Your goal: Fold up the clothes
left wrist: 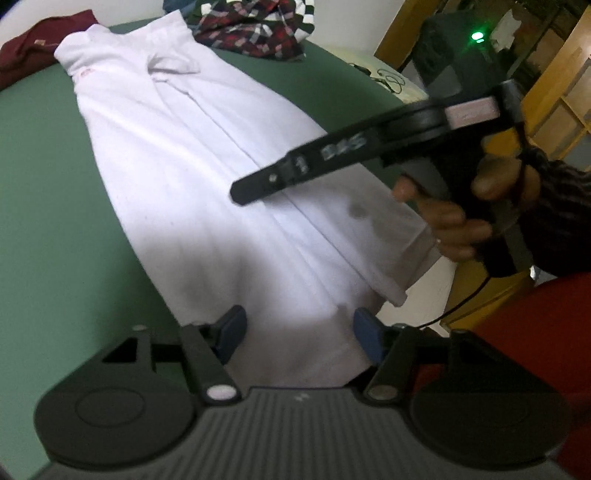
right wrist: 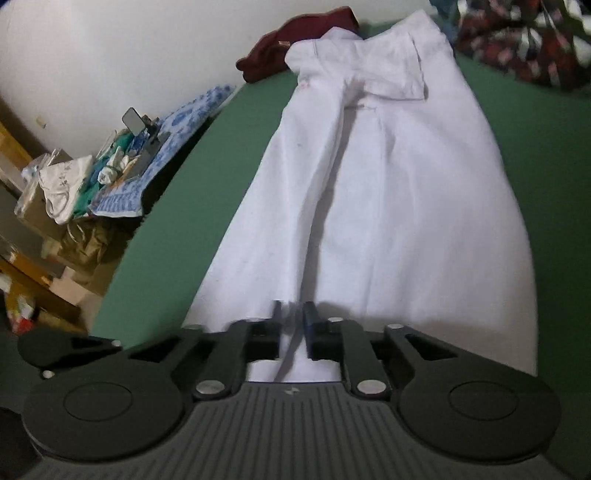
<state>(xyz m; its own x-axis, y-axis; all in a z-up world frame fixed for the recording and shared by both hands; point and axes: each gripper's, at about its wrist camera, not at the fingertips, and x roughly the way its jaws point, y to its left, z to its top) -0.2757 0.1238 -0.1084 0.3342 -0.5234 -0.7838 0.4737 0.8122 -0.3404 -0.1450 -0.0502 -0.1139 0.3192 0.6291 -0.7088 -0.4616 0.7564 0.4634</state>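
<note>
We see a maroon garment far beyond our left gripper's fingers, off to their left on the green table. The white shirt lies lengthwise ahead of those fingers, sides folded in, a long crease down the middle, collar at the far end, hem between the wide-spread blue pads. A plaid pile sits past the collar. Our right gripper has its fingers drawn narrow, with a fold of the shirt's hem between them; whether they clamp it we cannot tell.
</note>
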